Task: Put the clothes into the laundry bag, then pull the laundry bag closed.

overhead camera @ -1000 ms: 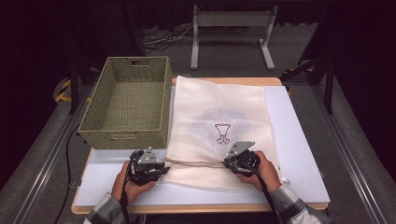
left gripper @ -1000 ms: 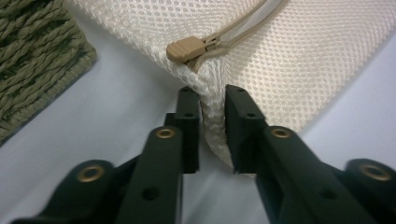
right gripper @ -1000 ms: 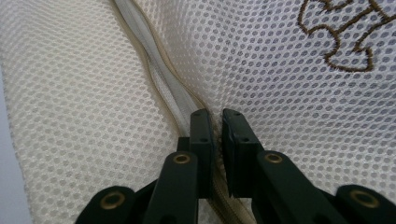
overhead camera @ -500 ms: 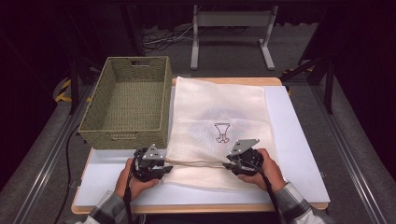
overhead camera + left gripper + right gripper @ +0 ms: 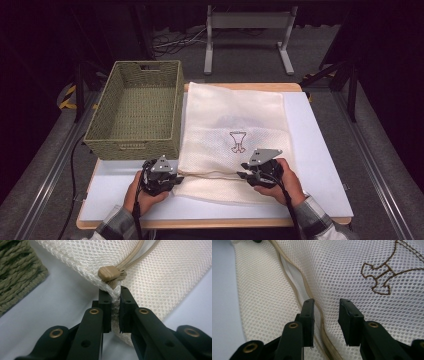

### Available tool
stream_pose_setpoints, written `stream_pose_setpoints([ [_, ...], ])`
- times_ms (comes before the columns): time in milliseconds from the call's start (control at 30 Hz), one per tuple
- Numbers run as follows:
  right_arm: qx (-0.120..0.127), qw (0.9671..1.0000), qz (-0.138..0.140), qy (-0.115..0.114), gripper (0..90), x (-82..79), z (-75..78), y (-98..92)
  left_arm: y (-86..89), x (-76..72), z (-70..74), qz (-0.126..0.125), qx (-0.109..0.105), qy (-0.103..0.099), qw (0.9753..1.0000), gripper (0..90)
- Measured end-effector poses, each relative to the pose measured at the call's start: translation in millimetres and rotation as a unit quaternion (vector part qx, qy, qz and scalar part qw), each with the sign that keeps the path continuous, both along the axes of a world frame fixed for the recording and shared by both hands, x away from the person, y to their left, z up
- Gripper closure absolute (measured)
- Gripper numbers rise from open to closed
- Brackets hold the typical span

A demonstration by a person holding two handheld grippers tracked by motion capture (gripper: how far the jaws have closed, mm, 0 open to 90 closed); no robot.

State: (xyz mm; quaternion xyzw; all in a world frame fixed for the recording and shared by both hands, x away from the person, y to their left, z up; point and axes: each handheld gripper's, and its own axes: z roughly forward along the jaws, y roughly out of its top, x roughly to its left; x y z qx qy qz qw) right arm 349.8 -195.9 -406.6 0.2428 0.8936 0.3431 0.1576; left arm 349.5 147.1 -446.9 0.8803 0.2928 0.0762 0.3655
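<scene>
The left gripper (image 5: 115, 312) has its jaws clenched on the corner hem of the cream mesh bag (image 5: 175, 277), pinching a fold of netting between the pads. Just past the jaw tips sits the tan cord stopper (image 5: 108, 273), touching the hem, with the drawstring (image 5: 140, 252) running away from it across the mesh.

The right gripper (image 5: 325, 315) hovers over the bag with its jaws released, a clear gap between them and nothing held. The drawstring passes close beside one jaw, and the brown embroidered emblem (image 5: 384, 277) lies beyond the other jaw.

The bag lies flat on the white bench (image 5: 320, 150), beside the woven basket (image 5: 137, 107), which stands beyond the left gripper's jaws.
</scene>
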Motion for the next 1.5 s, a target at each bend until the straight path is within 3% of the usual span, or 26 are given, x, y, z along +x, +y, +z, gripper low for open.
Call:
stream_pose_setpoints([
  [233, 0.018, 0.9998, 0.009, -0.007, 66.8, 1.5, 2.4, 6.7, 0.0, -0.9, 3.5, -0.003, -0.004, -0.018, 0.9998, 83.7],
  [533, 0.021, 0.9996, 0.014, -0.01, 64.9, 0.5, 2.2, 12.4, 0.2, -2.8, 10.9, -0.005, -0.012, -0.043, 0.999, 83.9],
  [867, 0.031, 0.9994, 0.01, -0.011, 61.8, 2.7, 2.7, 14.2, -0.3, -1.5, 10.2, -0.014, -0.005, -0.045, 0.9989, 83.8],
  [1133, 0.039, 0.9991, 0.015, -0.014, 61.9, 4.9, 3.4, 23.1, 3.5, 1.2, 6.6, -0.01, -0.026, -0.027, 0.9992, 83.8],
  [1500, 0.044, 0.9987, 0.023, -0.013, 62.1, 9.6, 3.0, 30.2, 4.4, -2.9, 8.4, -0.009, -0.027, -0.039, 0.9988, 83.8],
])
